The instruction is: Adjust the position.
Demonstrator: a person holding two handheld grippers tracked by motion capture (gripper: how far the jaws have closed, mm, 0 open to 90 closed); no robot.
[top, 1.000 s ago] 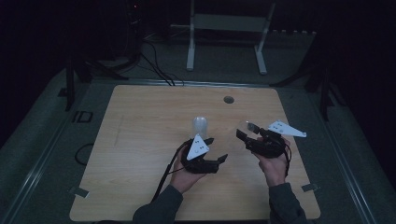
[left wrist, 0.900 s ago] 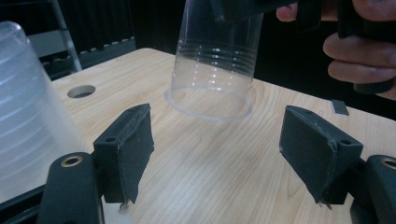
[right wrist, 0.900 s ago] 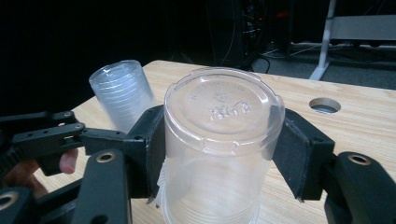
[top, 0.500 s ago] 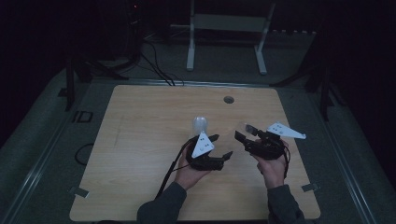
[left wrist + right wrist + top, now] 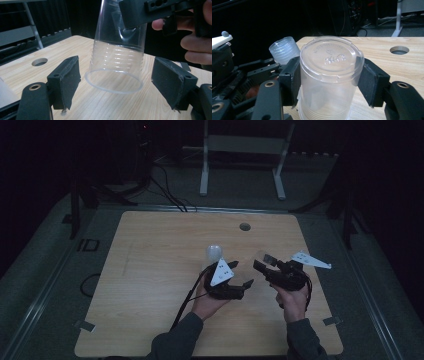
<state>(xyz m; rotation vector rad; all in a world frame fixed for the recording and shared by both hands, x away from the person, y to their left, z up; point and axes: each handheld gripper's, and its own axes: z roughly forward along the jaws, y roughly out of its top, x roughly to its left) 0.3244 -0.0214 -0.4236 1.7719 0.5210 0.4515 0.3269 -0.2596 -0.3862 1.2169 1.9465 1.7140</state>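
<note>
A clear plastic cup [image 5: 329, 72] is tilted, its base toward the right gripper's camera and its mouth low over the wooden table [image 5: 150, 270]. My right gripper [image 5: 330, 80] is shut on it near the base. In the left gripper view the cup [image 5: 117, 57] hangs mouth down between the pads [image 5: 67, 80] of my left gripper [image 5: 120, 80], which stand apart from its wall; these jaws have just been opening. In the high view the left gripper [image 5: 241, 273] faces the right gripper [image 5: 261, 261] near the table's front middle. A stack of clear cups [image 5: 214, 252] stands just behind the left gripper.
A round hole [image 5: 244, 226] sits in the table toward its far edge. A white metal stand [image 5: 242, 160] rises on the floor beyond the table, with cables [image 5: 165, 190] to its left. Each gripper trails a black cable [image 5: 187, 300].
The left gripper has shifted a little to the right, closer to the right gripper and the cup. The right hand has kept still.
</note>
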